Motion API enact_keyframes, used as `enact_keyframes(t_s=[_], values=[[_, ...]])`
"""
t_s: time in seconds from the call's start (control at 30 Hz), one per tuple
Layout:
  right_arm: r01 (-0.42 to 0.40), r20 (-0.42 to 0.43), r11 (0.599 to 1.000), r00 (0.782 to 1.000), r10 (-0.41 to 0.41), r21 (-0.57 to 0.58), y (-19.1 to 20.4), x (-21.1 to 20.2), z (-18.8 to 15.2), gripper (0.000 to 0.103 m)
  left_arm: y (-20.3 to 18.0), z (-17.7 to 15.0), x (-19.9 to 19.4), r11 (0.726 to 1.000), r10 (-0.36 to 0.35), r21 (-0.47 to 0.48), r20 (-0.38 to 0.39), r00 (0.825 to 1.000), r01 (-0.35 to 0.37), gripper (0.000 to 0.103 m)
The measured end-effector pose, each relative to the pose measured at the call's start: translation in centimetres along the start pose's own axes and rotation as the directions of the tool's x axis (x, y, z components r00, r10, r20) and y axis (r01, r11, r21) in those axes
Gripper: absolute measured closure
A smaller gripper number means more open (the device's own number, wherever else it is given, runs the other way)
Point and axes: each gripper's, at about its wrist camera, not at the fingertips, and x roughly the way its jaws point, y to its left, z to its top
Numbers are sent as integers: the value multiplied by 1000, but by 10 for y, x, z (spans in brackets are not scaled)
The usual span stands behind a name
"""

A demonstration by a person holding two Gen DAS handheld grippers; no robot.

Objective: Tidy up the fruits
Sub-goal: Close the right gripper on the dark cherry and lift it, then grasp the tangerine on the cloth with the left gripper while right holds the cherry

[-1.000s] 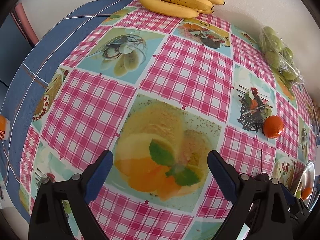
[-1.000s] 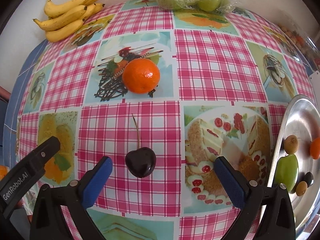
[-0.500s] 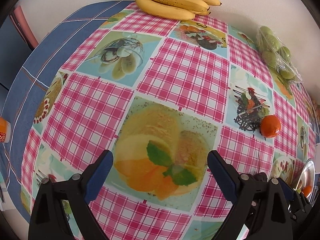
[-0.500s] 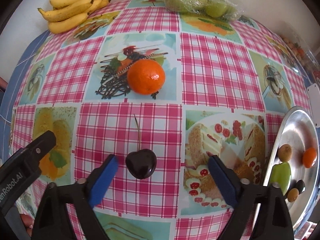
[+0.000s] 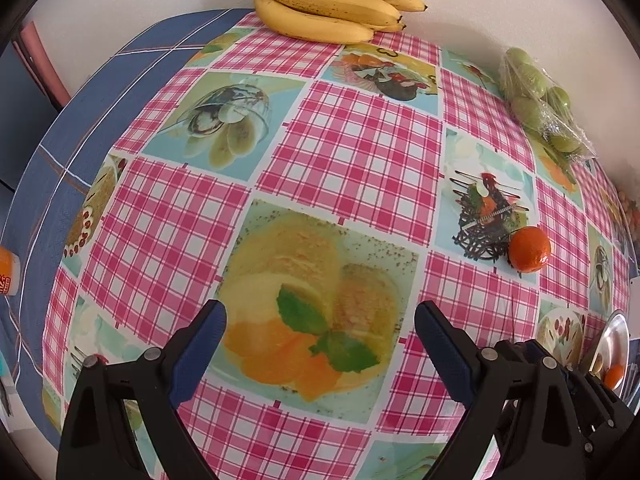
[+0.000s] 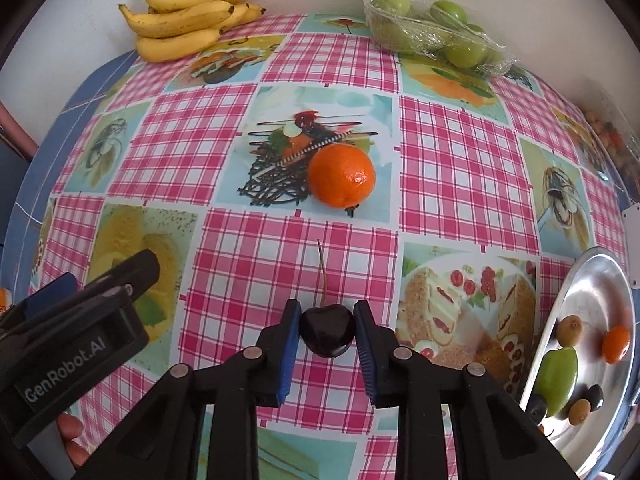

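My right gripper (image 6: 327, 320) is shut on a dark cherry (image 6: 328, 335) with a long stem, held at the tablecloth. Its blue pads (image 6: 290, 344) press the cherry from both sides. An orange (image 6: 342, 181) lies just beyond it and also shows in the left wrist view (image 5: 529, 249). A metal plate (image 6: 592, 280) at the right holds several small fruits, among them a green one (image 6: 558, 376). My left gripper (image 5: 320, 344) is open and empty above the tablecloth, its body visible in the right wrist view (image 6: 76, 340).
Bananas (image 6: 188, 20) lie at the back left against the wall, and a wrapped tray of green fruit (image 6: 432, 28) at the back. The bananas (image 5: 332, 4) and green fruit (image 5: 540, 96) also show in the left wrist view. A blue cloth (image 5: 100, 92) edges the table at left.
My right gripper has closed from wide open onto the cherry. The left gripper has stayed open, shifting only slightly.
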Motion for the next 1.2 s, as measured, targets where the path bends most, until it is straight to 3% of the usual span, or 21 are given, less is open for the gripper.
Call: enact_keyframes(t_s=[0.4,0.6,0.83,0.9,0.97,1.1,1.2], values=[[-58,63,990,997,50,131,-59,-26,2,74,-37,5,-7,993,-92,82,46,995,88,8],[-103,80,977,993,89,186,-88,-29,3,74,-76,19,-14,968,-180,188,51,982,167,8],[-138,82,963,989,122,232,-108,-23,8,74,-119,27,-12,942,-210,276,41,977,191,9],[-141,84,960,989,124,244,-113,-21,9,74,-126,30,-7,938,-227,275,26,974,211,14],[-141,84,957,989,123,254,-118,-19,9,74,-131,32,-2,935,-227,284,13,974,214,27],[-165,84,948,986,147,271,-124,-16,10,74,-136,35,11,939,-222,267,-14,975,218,31],[-170,85,945,985,152,278,-126,-14,10,74,-136,36,16,937,-230,265,-28,973,229,48]])
